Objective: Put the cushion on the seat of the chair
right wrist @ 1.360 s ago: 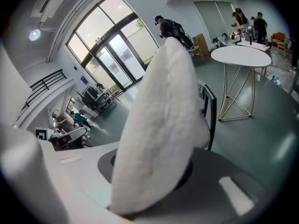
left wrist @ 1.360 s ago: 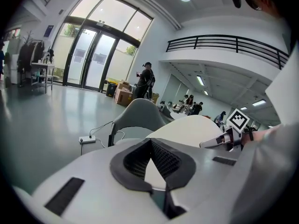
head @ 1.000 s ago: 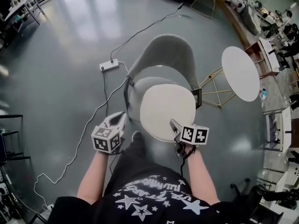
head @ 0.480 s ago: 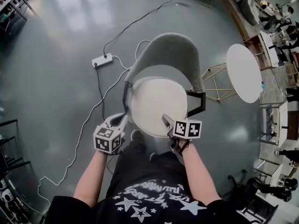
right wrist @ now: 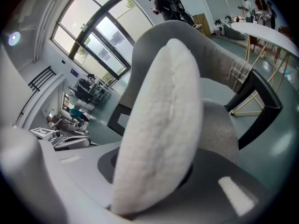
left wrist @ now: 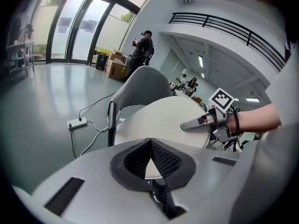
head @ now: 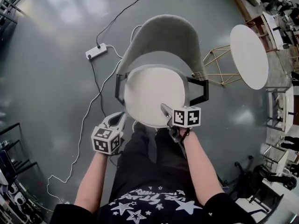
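Observation:
The grey chair (head: 163, 34) stands in front of me, its back at the far side and dark armrests at both sides. The round white cushion (head: 150, 94) lies flat over the seat, between the armrests. My right gripper (head: 165, 110) is shut on the cushion's near edge; in the right gripper view the fluffy cushion (right wrist: 159, 125) fills the jaws, with the chair back (right wrist: 205, 45) behind. My left gripper (head: 117, 120) hangs left of the seat, shut and holding nothing. In the left gripper view I see the cushion (left wrist: 159, 118) and the right gripper (left wrist: 187, 125) past my left gripper (left wrist: 150, 141).
A white power strip (head: 96, 51) and its cables lie on the grey floor left of the chair. A round white table (head: 249, 55) on gold wire legs stands at the right. The person's legs are just below the seat. People stand far off by the windows (left wrist: 145, 43).
The right gripper has carried the cushion away from me and down, so it now sits over the seat between the armrests. The left gripper has sunk a little beside the chair.

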Demonstrator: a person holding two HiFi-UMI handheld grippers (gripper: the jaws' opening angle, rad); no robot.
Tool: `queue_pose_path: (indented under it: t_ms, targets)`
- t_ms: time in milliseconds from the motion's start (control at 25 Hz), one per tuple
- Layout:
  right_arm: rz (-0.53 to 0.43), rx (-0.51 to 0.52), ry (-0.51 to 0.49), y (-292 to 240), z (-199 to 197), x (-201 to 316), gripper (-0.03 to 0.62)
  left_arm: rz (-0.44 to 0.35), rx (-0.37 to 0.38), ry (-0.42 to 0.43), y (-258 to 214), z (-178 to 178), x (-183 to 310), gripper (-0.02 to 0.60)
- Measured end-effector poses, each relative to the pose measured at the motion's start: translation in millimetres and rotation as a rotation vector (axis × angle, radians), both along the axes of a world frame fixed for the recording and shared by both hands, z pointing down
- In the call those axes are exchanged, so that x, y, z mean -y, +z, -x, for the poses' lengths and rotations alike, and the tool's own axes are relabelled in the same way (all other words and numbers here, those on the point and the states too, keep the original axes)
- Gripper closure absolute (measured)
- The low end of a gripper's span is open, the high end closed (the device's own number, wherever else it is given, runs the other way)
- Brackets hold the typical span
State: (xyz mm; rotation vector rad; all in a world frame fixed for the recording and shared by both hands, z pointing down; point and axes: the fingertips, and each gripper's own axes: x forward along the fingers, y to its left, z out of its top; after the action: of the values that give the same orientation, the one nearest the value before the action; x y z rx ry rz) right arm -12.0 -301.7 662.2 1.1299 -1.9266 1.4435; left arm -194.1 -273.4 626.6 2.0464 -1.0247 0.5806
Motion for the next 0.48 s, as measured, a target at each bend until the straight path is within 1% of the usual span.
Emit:
queue_pose_path:
  t_ms: [120, 280, 480]
  targets:
    - [0.009, -0.022, 0.009, 22, -19, 0, 0.528, 0.013, 0.034, 0.003, 14, -6, -6, 0.572]
    - [0.020, -0.036, 0.012, 47, -41, 3, 0.526, 0.046, 0.044, -0.016, 33, -19, -9, 0.572]
    - [-0.007, -0.056, -0.015, 74, -56, 10, 0.525, 0.054, 0.077, -0.034, 62, -36, -2, 0.572]
